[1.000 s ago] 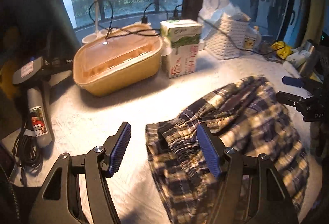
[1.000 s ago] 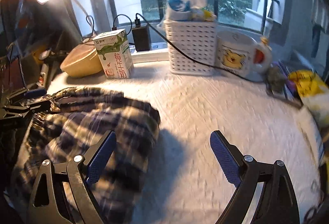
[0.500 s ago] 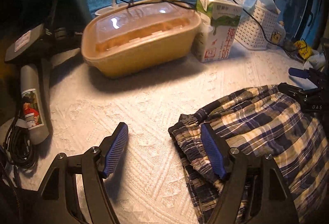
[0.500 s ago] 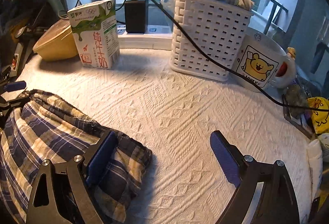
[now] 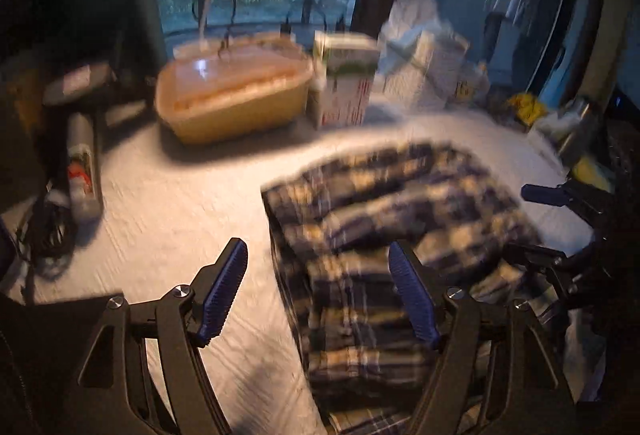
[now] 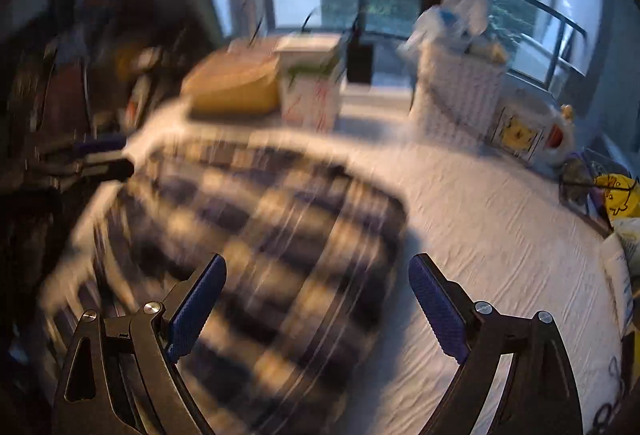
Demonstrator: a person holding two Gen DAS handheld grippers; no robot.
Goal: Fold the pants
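Observation:
The blue and cream plaid pants [image 5: 400, 215] lie in a folded bundle on the white textured cloth [image 5: 180, 203]; both views are motion-blurred. My left gripper [image 5: 318, 293] hovers open over the bundle's left edge, one pad above bare cloth and the other above the plaid. In the right wrist view the pants [image 6: 260, 215] fill the lower left, and my right gripper [image 6: 316, 309] is open astride their right edge, pinching nothing. Each gripper shows in the other's view: the right gripper [image 5: 536, 225] by the bundle's right side, the left gripper [image 6: 100, 159] at its left end.
At the back by the window stand a tan lidded container [image 5: 232, 99], a milk carton [image 5: 344, 83], a white basket [image 6: 460, 91] and a bear mug [image 6: 528, 131]. A tube and black cables [image 5: 80, 163] lie on the left. Clutter lines the right edge [image 6: 616, 195].
Half a second ago both cameras were closer to the window side; both have since pulled back over the pants. Both grippers' jaws have stayed open. The picture has turned blurry.

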